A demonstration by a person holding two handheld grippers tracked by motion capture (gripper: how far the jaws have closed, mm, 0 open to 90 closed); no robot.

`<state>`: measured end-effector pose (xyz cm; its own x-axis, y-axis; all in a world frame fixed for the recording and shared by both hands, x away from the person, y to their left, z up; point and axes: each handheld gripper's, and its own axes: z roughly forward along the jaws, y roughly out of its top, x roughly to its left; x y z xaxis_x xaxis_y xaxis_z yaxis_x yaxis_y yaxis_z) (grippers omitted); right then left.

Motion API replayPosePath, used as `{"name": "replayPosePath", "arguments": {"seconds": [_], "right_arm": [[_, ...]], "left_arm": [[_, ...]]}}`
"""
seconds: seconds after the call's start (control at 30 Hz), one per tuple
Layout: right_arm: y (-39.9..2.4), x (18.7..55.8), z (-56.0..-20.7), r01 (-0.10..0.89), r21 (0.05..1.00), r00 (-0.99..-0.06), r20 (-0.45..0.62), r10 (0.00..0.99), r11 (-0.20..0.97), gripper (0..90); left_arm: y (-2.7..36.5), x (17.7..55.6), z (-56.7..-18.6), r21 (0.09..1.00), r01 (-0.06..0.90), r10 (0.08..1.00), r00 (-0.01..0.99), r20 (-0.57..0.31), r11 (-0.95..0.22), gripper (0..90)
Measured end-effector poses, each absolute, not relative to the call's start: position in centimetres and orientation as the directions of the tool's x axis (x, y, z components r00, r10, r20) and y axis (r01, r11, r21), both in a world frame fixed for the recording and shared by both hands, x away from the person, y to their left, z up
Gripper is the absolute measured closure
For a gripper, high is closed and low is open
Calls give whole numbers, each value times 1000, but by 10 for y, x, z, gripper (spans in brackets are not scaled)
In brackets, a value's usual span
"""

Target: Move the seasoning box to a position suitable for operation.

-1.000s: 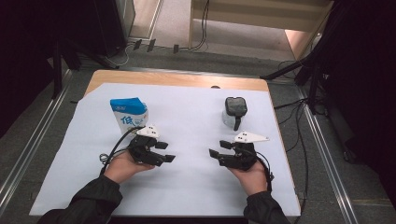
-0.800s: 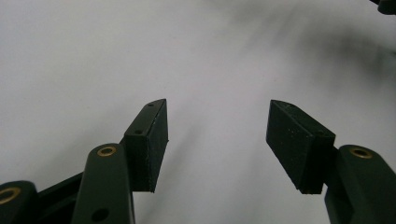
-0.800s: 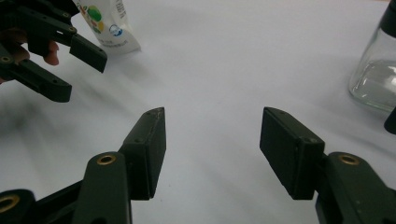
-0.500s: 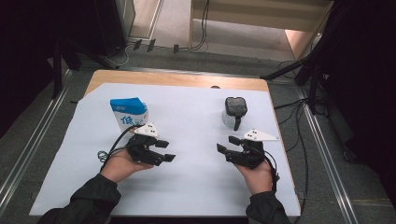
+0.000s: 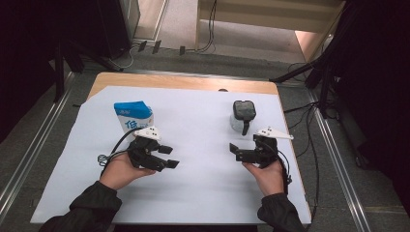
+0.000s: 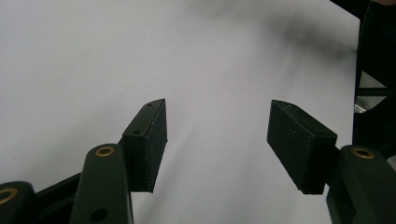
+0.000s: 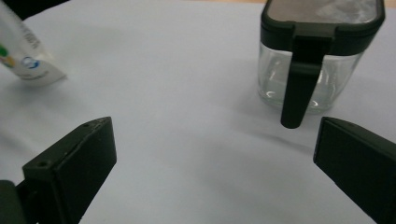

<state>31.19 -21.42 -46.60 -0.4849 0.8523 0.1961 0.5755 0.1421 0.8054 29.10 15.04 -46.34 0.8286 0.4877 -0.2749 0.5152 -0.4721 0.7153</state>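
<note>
A blue and white pouch (image 5: 131, 116) stands at the left of the white sheet (image 5: 203, 193). A clear glass jar (image 5: 242, 116) with a black lid and a black handle stands at the right. My left gripper (image 5: 170, 156) hovers just in front of the pouch, open, with bare sheet between its pads (image 6: 217, 140). My right gripper (image 5: 236, 152) is just in front of the jar; its jaws have just been opening and stand wide with nothing between them (image 7: 215, 158). In the right gripper view the jar (image 7: 322, 56) lies ahead to the right and the pouch (image 7: 25, 51) to the far left.
The sheet covers a wooden table (image 5: 183, 82). Cables (image 5: 304, 159) trail off the table's right edge. Metal rails run along the floor on both sides, and dark stands rise at the back.
My right gripper has shifted a little to the right and away from the person, closer to the jar, and its jaws stand wider. The left gripper has stayed put.
</note>
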Motion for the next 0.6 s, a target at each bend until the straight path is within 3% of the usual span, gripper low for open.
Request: {"name": "replayPosePath", "arguments": {"seconds": [0.6], "right_arm": [[-219, 358, -471, 568, 815, -378, 135, 916, 115, 0]], "left_arm": [[157, 288, -462, 729, 527, 504, 815, -287, -437, 374]]}}
